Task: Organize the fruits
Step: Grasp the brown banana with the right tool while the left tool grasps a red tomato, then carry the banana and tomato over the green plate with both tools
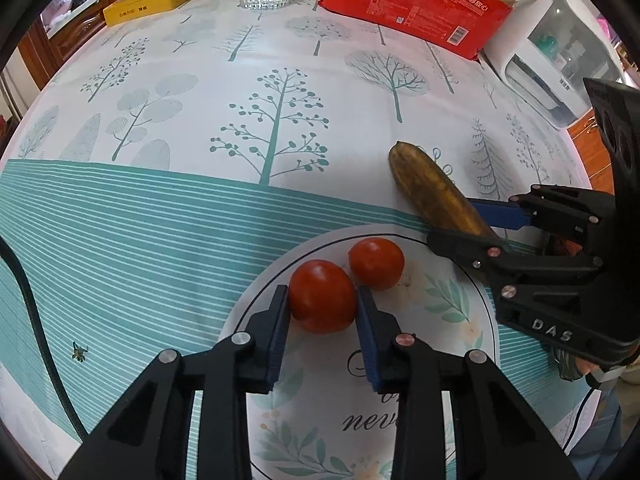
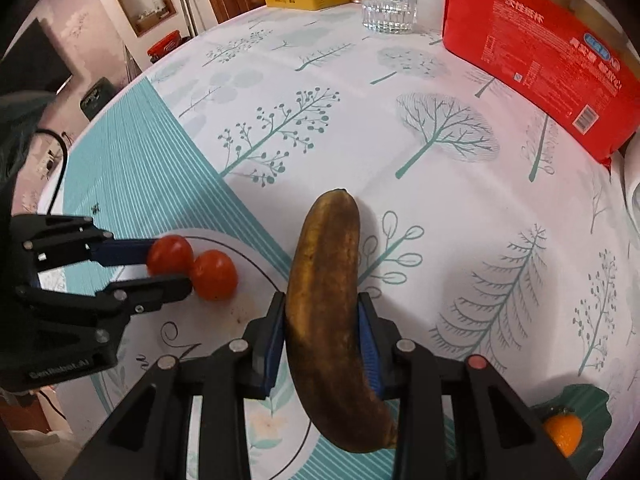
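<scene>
One round table (image 1: 240, 92) under a glossy tree-print cloth carries one red packet (image 1: 420, 4), far right. One browned, curved banana (image 2: 326, 308) lies just right of the printed circle, clasped between the right gripper (image 2: 322, 344) pads. Two smooth round tomatoes (image 1: 376, 263) touch; the left gripper (image 1: 322, 340) grasps the nearer tomato (image 1: 322, 296).

The banana (image 1: 436, 192) has its near end hidden behind the right gripper (image 1: 472, 224) in the left wrist view. The orange (image 2: 563, 432) is partly covered by a black finger link. The red packet (image 2: 560, 60) runs off the frame's top
</scene>
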A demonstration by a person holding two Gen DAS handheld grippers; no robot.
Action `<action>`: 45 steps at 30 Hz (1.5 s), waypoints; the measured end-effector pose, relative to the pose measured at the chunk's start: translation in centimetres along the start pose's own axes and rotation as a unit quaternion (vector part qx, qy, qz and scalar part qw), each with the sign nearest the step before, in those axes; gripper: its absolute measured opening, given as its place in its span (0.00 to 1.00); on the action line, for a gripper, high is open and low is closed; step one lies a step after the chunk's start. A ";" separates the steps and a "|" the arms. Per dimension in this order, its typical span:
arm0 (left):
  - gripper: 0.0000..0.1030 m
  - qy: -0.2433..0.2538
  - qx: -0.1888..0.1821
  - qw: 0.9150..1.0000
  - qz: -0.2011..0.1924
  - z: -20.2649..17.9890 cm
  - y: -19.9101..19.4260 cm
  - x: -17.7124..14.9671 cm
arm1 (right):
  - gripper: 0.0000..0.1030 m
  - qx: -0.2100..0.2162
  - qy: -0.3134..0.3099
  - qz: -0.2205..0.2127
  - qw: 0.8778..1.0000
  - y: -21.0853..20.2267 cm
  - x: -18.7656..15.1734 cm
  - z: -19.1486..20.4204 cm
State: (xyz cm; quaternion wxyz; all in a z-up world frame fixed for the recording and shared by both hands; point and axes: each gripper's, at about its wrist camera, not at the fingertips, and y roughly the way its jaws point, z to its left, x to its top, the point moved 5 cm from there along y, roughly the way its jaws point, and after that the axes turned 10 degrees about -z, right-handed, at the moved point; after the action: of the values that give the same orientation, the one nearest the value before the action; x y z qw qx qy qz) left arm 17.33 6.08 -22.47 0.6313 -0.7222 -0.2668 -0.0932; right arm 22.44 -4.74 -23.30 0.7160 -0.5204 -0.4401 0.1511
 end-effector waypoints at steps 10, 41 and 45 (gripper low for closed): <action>0.29 0.006 -0.003 1.000 -0.010 -0.5 -1.3 0.2 | 0.33 -0.019 -0.001 -0.005 1.000 -0.3 -0.4 0.1; 0.29 0.106 -0.075 0.990 -0.059 -10.4 -8.7 1.6 | 0.33 -0.039 0.174 -0.130 0.975 -15.7 -4.3 -2.0; 0.29 0.132 -0.093 0.985 -0.058 -14.2 -8.8 1.7 | 0.33 -0.067 0.193 -0.135 0.970 -17.9 -6.5 -4.3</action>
State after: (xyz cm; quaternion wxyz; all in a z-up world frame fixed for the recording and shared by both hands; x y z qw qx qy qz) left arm 17.21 -6.59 -11.46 0.5849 -0.7422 -0.2129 -0.2486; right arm 17.78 -19.19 -10.96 0.7648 -0.5219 -0.3692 -0.0799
